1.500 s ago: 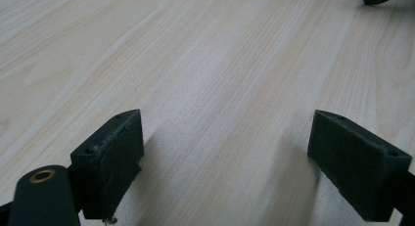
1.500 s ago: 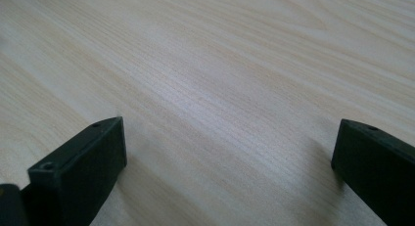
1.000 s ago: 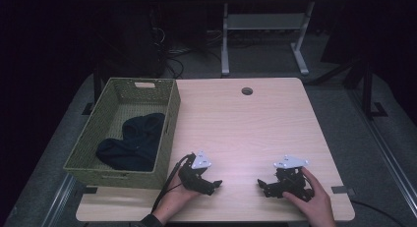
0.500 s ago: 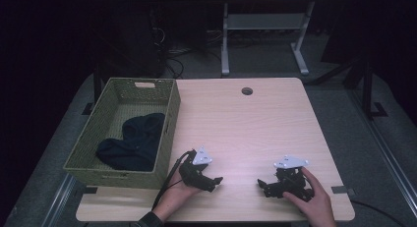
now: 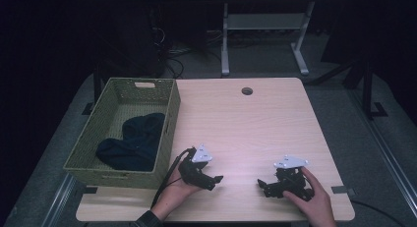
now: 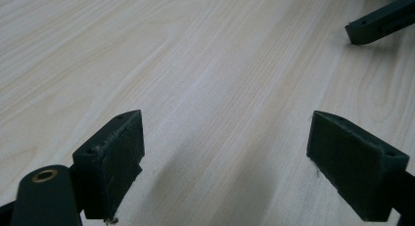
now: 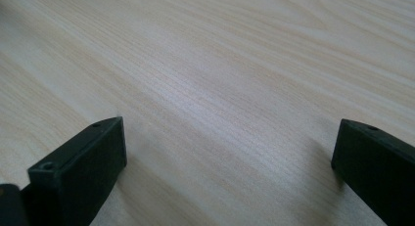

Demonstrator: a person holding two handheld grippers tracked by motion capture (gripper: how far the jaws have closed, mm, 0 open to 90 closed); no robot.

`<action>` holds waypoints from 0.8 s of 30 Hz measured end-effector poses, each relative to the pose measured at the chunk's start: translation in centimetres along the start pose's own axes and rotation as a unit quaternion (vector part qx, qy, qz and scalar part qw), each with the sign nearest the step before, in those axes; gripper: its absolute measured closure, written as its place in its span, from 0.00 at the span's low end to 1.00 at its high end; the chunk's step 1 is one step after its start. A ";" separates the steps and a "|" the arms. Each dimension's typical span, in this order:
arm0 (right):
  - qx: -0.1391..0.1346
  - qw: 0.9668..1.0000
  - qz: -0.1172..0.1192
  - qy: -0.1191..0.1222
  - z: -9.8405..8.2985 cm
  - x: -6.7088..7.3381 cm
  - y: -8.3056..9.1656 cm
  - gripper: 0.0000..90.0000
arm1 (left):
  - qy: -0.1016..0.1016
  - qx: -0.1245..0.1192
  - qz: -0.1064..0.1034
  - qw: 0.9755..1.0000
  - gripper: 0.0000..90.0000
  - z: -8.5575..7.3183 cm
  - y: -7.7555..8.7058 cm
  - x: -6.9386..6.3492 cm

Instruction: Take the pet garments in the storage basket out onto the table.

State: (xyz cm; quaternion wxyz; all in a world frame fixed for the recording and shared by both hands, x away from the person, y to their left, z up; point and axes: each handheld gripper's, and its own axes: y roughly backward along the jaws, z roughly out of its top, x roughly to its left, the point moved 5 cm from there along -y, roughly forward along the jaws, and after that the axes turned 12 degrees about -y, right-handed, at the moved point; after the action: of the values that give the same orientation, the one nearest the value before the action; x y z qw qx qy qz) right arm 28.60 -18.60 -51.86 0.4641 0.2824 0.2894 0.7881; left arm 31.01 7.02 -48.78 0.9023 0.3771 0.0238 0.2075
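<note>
Claws at rest on the near edge of a pale wood desk, each held in one hand.

The left claw and right claw lie near each other, tips facing, both spread wide with nothing between the jaws. In the left gripper view the right claw is cut off at the top corner. Forearms are cropped by the frame. Bare desktop stretches beyond. Farther left, a green woven basket overhangs the desk edge, holding a dark cloth whose folds are hard to read.
</note>
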 end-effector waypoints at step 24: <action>0.000 1.000 0.000 0.000 0.0 0.0 0.0 0.00 | 0.006 -0.011 0.008 1.000 0.15 1.4 1.8 1.2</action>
State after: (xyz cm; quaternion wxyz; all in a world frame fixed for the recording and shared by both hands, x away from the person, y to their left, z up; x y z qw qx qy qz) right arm 28.60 -18.60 -51.86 0.4642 0.2823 0.2892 0.7882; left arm 31.69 7.69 -46.37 0.9047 0.3658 0.0238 0.2172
